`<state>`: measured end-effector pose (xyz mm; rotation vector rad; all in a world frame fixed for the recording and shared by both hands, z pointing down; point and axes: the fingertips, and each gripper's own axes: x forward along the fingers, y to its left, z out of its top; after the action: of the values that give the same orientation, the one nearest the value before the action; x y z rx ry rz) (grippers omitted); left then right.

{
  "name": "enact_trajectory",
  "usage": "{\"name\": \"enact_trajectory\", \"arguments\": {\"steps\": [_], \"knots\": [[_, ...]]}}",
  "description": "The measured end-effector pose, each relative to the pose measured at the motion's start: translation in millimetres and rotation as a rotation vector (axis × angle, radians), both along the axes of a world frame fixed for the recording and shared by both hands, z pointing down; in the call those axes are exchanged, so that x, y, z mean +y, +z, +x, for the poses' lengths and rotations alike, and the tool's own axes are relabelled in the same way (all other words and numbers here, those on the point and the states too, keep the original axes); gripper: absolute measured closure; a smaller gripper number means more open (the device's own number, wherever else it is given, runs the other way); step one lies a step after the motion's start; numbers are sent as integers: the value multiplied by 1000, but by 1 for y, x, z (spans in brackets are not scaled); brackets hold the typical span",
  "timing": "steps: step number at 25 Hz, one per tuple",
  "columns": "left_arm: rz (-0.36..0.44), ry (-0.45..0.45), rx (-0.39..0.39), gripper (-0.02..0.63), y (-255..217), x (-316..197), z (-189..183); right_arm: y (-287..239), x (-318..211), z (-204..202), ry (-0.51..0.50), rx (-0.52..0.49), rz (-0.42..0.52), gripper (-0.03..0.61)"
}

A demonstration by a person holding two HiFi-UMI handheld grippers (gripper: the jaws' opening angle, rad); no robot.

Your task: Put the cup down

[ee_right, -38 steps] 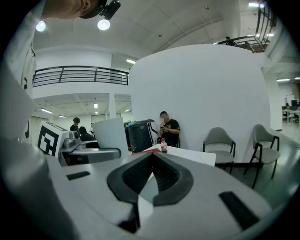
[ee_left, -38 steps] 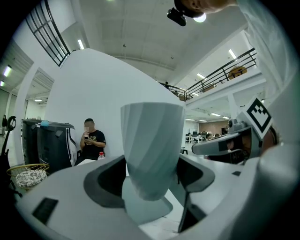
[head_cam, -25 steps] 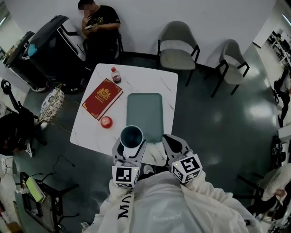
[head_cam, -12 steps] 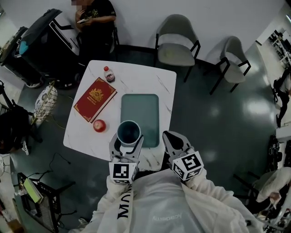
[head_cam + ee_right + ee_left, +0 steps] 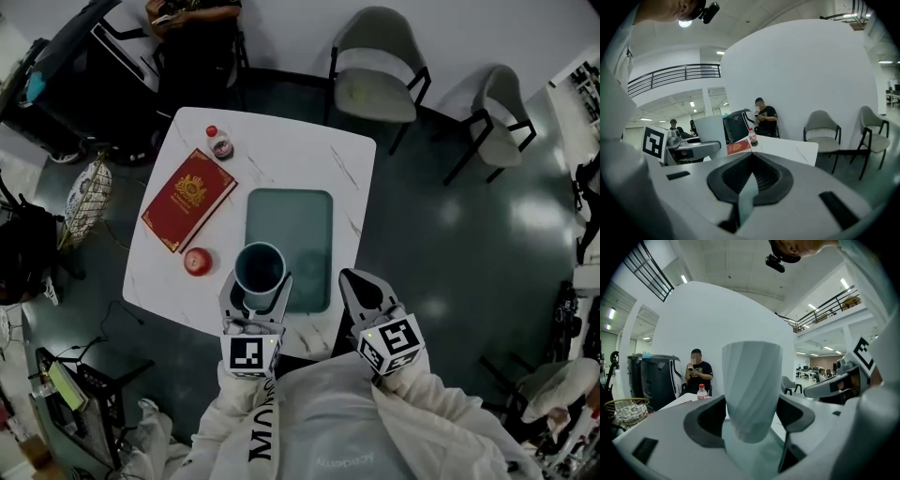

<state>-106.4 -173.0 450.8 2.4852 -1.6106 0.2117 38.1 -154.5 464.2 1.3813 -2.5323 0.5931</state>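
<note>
A pale ribbed cup (image 5: 260,267) with a dark inside stands upright between the jaws of my left gripper (image 5: 255,298), which is shut on it. In the head view the cup hangs over the near-left part of the teal tray (image 5: 292,220). In the left gripper view the cup (image 5: 751,385) fills the middle, clamped near its base by my left gripper (image 5: 750,420). My right gripper (image 5: 361,289) is shut and holds nothing, off the table's near-right edge. In the right gripper view the jaws of my right gripper (image 5: 751,177) meet, with the cup (image 5: 711,131) to the left.
The white table (image 5: 347,178) also holds a red book (image 5: 187,199), a red apple (image 5: 198,262) and a small bottle (image 5: 219,142). Two chairs (image 5: 375,75) stand beyond it. A person (image 5: 192,14) sits at the far left beside a dark cart (image 5: 66,84).
My left gripper has carried the cup forward from the tray's near-left corner to over its near-left part. The right gripper has stayed shut beside it.
</note>
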Motion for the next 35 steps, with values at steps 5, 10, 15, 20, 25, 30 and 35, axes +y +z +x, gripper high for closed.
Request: {"name": "enact_trajectory", "arguments": {"steps": [5,10,15,20,25,30,35], "knots": [[-23,-28,-29,270,23,-22,-4,16,-21,6,15,-17,-23,573],[-24,-44,-29,270,38,-52,2,29,-41,15,22,-7,-35,573],[-10,-33,-26,270,49,-74,11,41,-65,20,32,0,-24,573],[20,-39,15,270,52,-93,22,50,-93,17,40,-27,-7,572],[20,-66,3,270,68,-109,24,65,-112,15,51,-65,-6,573],[21,-76,-10,270,82,-122,24,86,-119,8,41,-78,-31,573],[23,-76,-6,270,91,-132,23,89,-127,11,31,-78,-28,573]]}}
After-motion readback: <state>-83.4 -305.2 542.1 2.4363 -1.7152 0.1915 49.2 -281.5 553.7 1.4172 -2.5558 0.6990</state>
